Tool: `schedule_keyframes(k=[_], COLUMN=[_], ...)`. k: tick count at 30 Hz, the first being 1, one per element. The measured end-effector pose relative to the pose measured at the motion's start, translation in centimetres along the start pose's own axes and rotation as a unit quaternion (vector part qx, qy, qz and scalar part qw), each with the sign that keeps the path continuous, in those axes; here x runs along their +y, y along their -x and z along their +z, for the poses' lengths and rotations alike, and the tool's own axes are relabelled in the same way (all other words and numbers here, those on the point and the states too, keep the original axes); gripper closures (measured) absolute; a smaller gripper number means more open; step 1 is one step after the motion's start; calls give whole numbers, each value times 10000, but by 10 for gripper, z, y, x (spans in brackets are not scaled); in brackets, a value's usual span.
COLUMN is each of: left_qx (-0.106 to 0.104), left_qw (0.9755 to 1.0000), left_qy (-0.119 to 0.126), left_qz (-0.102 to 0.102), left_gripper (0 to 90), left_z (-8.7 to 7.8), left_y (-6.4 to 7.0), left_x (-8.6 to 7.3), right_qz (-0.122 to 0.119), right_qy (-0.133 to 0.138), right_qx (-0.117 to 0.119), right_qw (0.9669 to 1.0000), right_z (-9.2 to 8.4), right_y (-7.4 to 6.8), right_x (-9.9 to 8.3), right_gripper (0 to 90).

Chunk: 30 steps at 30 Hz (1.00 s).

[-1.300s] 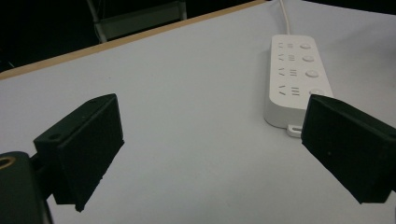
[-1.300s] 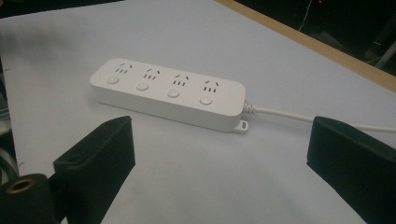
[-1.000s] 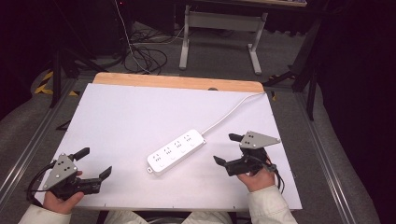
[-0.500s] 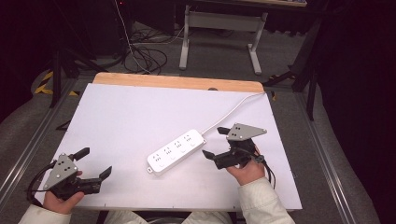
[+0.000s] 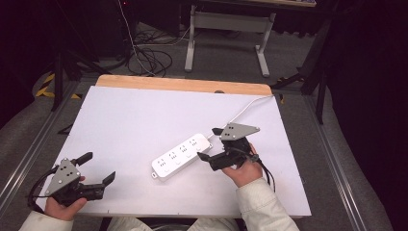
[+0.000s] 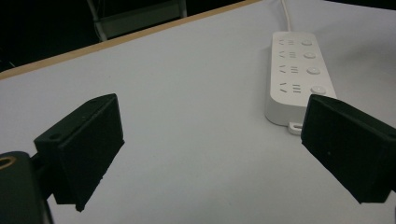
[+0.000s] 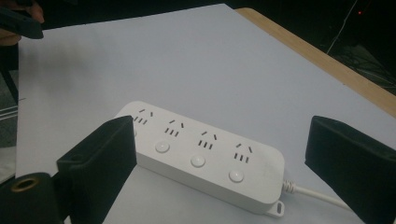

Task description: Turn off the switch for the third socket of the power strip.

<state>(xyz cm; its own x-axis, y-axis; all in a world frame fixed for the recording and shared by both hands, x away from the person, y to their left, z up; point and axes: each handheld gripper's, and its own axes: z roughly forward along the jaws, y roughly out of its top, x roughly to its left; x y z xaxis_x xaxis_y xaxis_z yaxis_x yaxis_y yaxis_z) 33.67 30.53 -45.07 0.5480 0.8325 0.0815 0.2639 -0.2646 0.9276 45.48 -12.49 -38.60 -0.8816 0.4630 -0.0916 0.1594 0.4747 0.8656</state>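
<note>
Beside the power strip (image 5: 182, 156) — right tongs (image 5: 208, 144) agape, empty

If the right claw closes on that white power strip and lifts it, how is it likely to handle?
The power strip looks like a rigid plastic bar, so it should probably lift stiff, without sagging. Its smooth, glossy shell may slip in the right claw, whose jaws stand open around it. Its white cord trails off the table's far edge and would likely drag or tug.

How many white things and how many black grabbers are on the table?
White power strip: 1
Black grabbers: 2, the left gripper and the right gripper, both open
Total: 3
</note>
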Motion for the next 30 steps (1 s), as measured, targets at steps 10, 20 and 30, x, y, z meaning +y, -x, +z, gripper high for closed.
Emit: schedule_keyframes(k=[10,20,30], left_qx=[-7,3,-5], left_qw=[10000,10000,10000], left_qy=[8,3,6], left_qz=[11,49,36], left_gripper=[61,61,61], left_z=[0,0,0], left_y=[0,0,0], left_x=[0,0,0], right_qz=[-64,-76,68], right_qy=[-31,-31,-76], right_qx=[133,318,212], right_qw=[9999,9995,9997], right_z=[18,36,42], right_y=[-5,-11,-17], right_x=[10,18,16], right_gripper=[106,150,399])
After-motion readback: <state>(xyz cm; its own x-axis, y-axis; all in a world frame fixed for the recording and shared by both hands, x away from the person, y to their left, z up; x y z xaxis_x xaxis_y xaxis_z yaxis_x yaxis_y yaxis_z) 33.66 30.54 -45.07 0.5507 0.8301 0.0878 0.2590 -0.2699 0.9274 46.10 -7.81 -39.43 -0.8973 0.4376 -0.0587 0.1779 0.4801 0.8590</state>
